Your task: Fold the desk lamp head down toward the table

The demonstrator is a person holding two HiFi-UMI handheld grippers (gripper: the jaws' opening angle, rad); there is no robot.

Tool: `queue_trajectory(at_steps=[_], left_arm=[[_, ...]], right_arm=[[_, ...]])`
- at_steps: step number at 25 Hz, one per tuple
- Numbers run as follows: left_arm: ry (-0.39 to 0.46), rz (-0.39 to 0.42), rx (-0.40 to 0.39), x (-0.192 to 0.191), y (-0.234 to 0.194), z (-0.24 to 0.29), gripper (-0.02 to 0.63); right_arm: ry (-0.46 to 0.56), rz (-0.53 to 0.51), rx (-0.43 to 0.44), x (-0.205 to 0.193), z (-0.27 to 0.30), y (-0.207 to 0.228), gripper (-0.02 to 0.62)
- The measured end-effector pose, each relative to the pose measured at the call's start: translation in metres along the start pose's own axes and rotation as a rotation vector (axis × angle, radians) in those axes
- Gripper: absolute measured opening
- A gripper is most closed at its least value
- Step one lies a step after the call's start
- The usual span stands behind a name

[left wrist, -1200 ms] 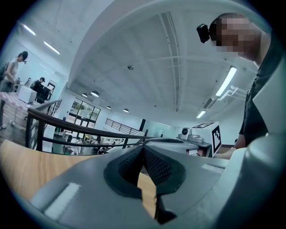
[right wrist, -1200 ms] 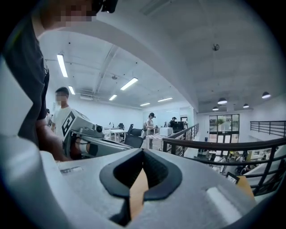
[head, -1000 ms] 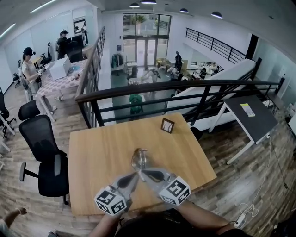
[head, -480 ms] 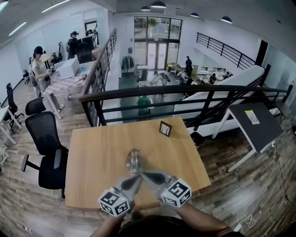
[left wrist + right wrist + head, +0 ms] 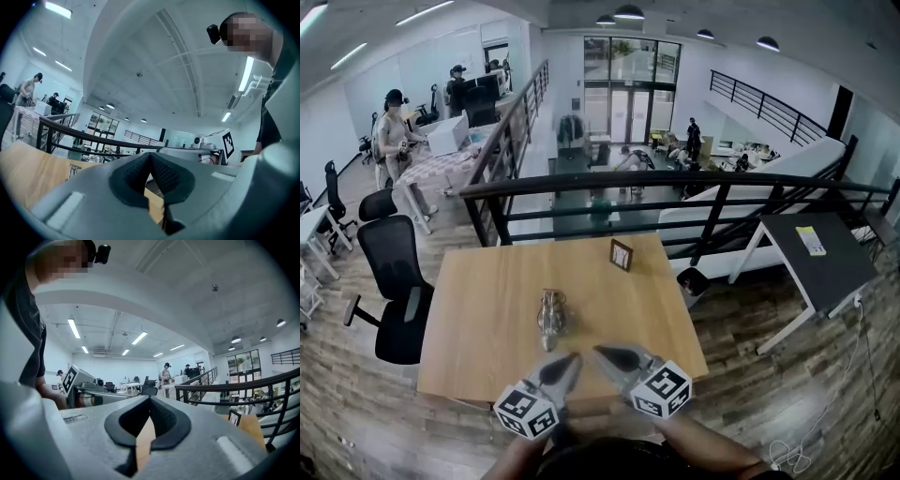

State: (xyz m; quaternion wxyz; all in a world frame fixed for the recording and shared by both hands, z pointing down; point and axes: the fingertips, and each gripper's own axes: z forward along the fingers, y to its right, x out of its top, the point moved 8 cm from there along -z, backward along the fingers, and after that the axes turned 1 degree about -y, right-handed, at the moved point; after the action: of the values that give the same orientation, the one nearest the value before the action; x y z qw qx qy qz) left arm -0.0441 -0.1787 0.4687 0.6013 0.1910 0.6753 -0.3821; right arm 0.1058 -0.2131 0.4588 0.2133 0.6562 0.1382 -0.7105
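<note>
The desk lamp [image 5: 549, 314] stands near the middle of the wooden table [image 5: 469, 319]. It looks low and compact, so I judge its head is already folded down. The left gripper [image 5: 573, 360] and right gripper [image 5: 600, 353] hover at the near edge, apart from the lamp. Both have their jaws pressed together and empty, probably because nothing needs holding.

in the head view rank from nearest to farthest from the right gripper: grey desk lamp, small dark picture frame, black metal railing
1. Small grey metal desk lamp, on the wooden table, just ahead and left of the right gripper.
2. Small dark picture frame, standing near the table's far edge.
3. Black metal railing, beyond the table.
</note>
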Motion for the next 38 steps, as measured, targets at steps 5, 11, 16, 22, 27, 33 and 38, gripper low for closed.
queue_trajectory(at_steps=[5, 11, 16, 22, 27, 33, 38], left_arm=[[0.024, 0.009, 0.055, -0.015, 0.040, -0.011, 0.002], [0.042, 0.013, 0.101, -0.028, 0.073, -0.024, 0.002], [0.042, 0.025, 0.124, -0.034, 0.089, -0.035, 0.002], [0.027, 0.025, 0.122, -0.035, 0.096, -0.042, 0.002], [0.035, 0.039, 0.128, -0.031, 0.095, -0.046, 0.002], [0.044, 0.036, 0.141, -0.029, 0.095, -0.051, 0.002], [0.049, 0.037, 0.148, -0.030, 0.095, -0.054, 0.002]], right_arm=[[-0.005, -0.005, 0.033, -0.008, -0.033, -0.012, 0.003], [-0.005, -0.021, 0.066, -0.013, -0.060, -0.029, 0.003], [-0.004, -0.021, 0.084, -0.016, -0.072, -0.042, 0.003], [0.016, -0.023, 0.084, -0.013, -0.076, -0.051, 0.003], [0.024, -0.032, 0.090, -0.009, -0.075, -0.053, 0.003], [0.023, -0.031, 0.100, -0.007, -0.072, -0.055, 0.003], [0.024, -0.029, 0.104, -0.007, -0.070, -0.057, 0.003]])
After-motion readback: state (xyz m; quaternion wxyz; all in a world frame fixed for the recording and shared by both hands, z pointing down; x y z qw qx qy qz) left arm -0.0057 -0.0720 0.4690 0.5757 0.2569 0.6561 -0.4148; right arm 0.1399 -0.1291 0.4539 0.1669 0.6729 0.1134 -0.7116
